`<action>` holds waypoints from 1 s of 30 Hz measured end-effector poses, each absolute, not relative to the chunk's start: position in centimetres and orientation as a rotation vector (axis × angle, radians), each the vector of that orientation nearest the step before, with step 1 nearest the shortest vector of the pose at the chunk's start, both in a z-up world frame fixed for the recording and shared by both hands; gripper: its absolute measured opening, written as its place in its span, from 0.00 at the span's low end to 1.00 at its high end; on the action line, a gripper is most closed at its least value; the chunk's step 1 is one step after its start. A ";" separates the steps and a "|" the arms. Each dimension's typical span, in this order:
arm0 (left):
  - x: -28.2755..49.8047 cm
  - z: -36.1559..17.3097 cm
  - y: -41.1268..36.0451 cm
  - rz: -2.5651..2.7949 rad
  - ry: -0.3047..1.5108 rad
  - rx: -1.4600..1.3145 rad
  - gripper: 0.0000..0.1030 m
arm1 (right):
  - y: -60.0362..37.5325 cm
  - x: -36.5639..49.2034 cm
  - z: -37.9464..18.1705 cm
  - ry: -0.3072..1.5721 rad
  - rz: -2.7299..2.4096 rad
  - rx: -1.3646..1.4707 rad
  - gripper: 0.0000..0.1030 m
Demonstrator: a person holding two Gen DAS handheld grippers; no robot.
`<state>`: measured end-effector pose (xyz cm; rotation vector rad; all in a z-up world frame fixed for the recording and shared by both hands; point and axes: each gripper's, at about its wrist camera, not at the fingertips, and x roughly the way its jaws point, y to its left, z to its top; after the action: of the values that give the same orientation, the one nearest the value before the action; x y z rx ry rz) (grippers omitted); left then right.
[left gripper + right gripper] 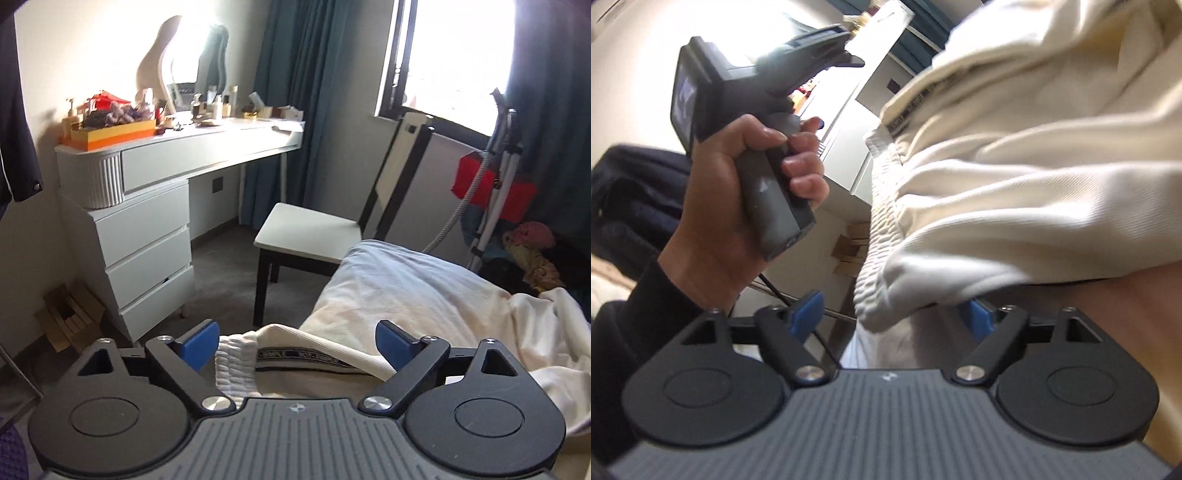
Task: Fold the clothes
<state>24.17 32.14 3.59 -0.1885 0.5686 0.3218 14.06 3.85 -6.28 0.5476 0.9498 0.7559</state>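
— Between your left gripper's (297, 345) spread blue pads (199, 347) lay the cream garment (317, 354), its ribbed white waistband and a dark printed band showing; neither pad pressed on it. Where was the rest of it?

— Draped over the bed (399, 288), bunched in folds toward your right. Your right gripper (895, 317) was just as wide open, the waistband (877, 236) hanging in the gap, blurred, with the right pad (975, 319) partly hidden under the cloth. You gripped nothing with either claw.

— And my hand?

— Your left hand (738, 206) showed in the right wrist view, wrapped round the grey handle (772, 206) of the other gripper, a dark sleeve (631, 332) at the wrist.

— Around the bed?

— Past its corner stood a white-seated chair (310, 232), then the white dressing table (166, 184) with drawers and a mirror (184, 66), cluttered with bottles. Teal curtains (306, 92) flanked a bright window (458, 55).
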 end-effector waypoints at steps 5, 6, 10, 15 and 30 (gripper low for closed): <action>18.4 5.7 25.1 0.206 0.528 -0.134 0.99 | -1.0 10.3 -2.0 0.778 0.726 0.410 0.82; 17.2 6.0 23.6 0.180 0.517 -0.131 0.99 | -2.0 9.8 -1.2 0.733 0.704 0.375 0.82; 12.5 6.7 17.3 0.096 0.468 -0.137 1.00 | -7.4 6.6 1.0 0.576 0.590 0.241 0.82; 7.0 7.7 9.9 -0.004 0.374 -0.160 1.00 | -15.2 4.2 3.4 0.440 0.449 0.164 0.82; 2.0 1.9 -2.6 -0.123 0.346 -0.090 1.00 | -27.1 1.8 -1.8 0.281 0.152 0.208 0.82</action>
<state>1.96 -2.63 1.87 -0.0898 0.3458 -0.1235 1.83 -27.10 -1.81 0.2080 0.2815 0.1518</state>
